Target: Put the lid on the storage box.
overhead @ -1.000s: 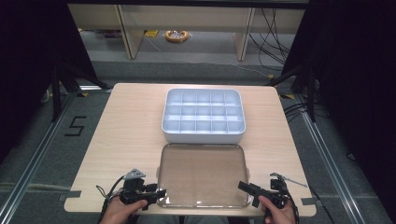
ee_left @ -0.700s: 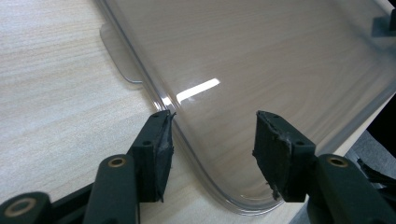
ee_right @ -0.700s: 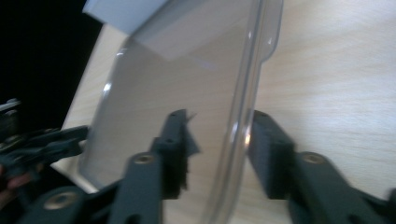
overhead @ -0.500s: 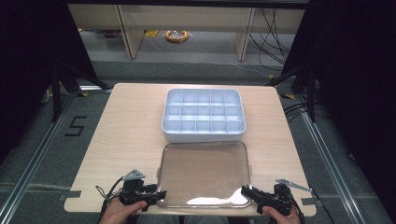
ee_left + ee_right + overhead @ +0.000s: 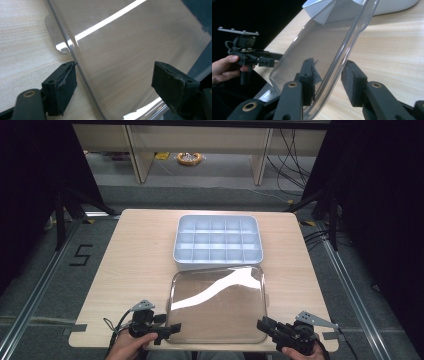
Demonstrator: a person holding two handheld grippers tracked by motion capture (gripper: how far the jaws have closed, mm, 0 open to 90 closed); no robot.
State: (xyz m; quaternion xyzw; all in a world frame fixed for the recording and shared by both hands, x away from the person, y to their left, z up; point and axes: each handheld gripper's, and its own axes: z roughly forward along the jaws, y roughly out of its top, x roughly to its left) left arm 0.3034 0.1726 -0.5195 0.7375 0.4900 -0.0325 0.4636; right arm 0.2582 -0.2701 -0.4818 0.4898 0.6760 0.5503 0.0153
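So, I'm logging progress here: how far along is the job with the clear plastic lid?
Done: the right gripper is clamped on the clear rectangular plastic lid's near edge, tilting it off the wooden table. In hand: the left gripper, jaws just opened, straddles the opposite edge without gripping. Left: probably setting it on the white compartmented plastic box, still uncovered.

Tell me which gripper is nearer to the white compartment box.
Right, though only slightly. The right gripper holds the clear lid's near right corner; the left gripper sits at its near left corner, both well short of the compartment box.
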